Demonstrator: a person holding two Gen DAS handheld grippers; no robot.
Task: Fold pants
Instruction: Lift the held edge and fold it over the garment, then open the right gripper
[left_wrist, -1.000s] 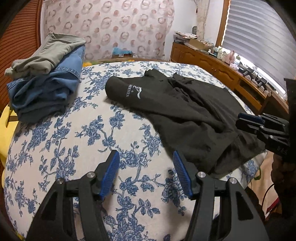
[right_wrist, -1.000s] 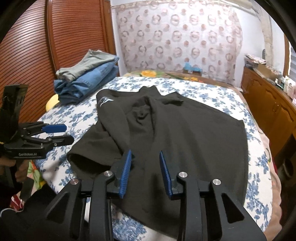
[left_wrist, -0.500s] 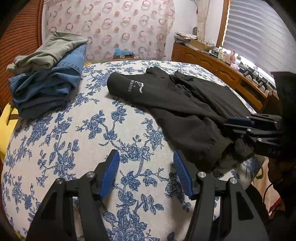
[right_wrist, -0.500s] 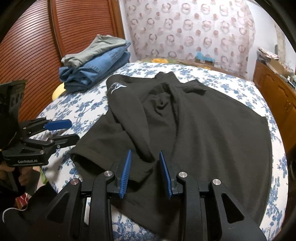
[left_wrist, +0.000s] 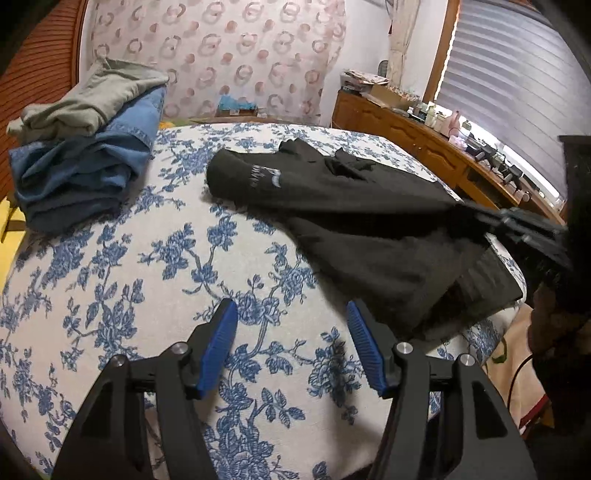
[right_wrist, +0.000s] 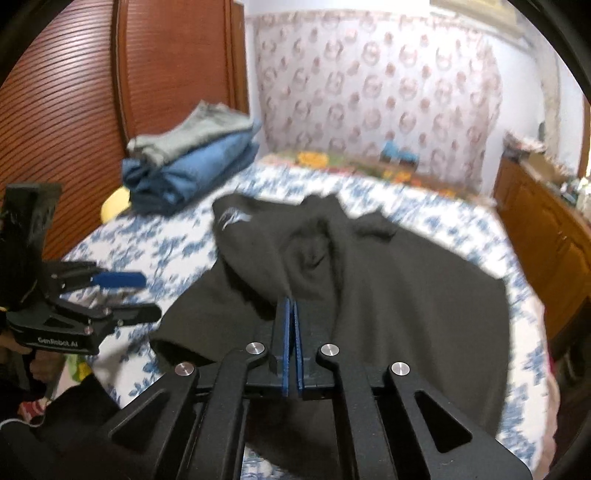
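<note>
Black pants (left_wrist: 351, 221) (right_wrist: 388, 314) with a white logo lie crumpled on the floral bedspread (left_wrist: 147, 277). My right gripper (right_wrist: 291, 314) is closing its jaws on a raised fold of the black fabric. Its blue pads meet with the cloth pinched at their tips. In the left wrist view the right gripper (left_wrist: 517, 225) lifts that fold at the pants' right side. My left gripper (left_wrist: 291, 339) (right_wrist: 144, 295) hovers open over bare bedspread, left of the pants' near hem, holding nothing.
A stack of folded jeans and grey-green trousers (left_wrist: 85, 155) (right_wrist: 192, 162) sits at the bed's far left. A wooden dresser (left_wrist: 424, 136) with clutter runs along the right. A louvred wooden door (right_wrist: 74, 92) stands on the left. A hand (left_wrist: 546, 325) holds the right gripper.
The right gripper moved forward onto the pants and shut on a fold of fabric, raising it a little. The left gripper stayed open and in place.
</note>
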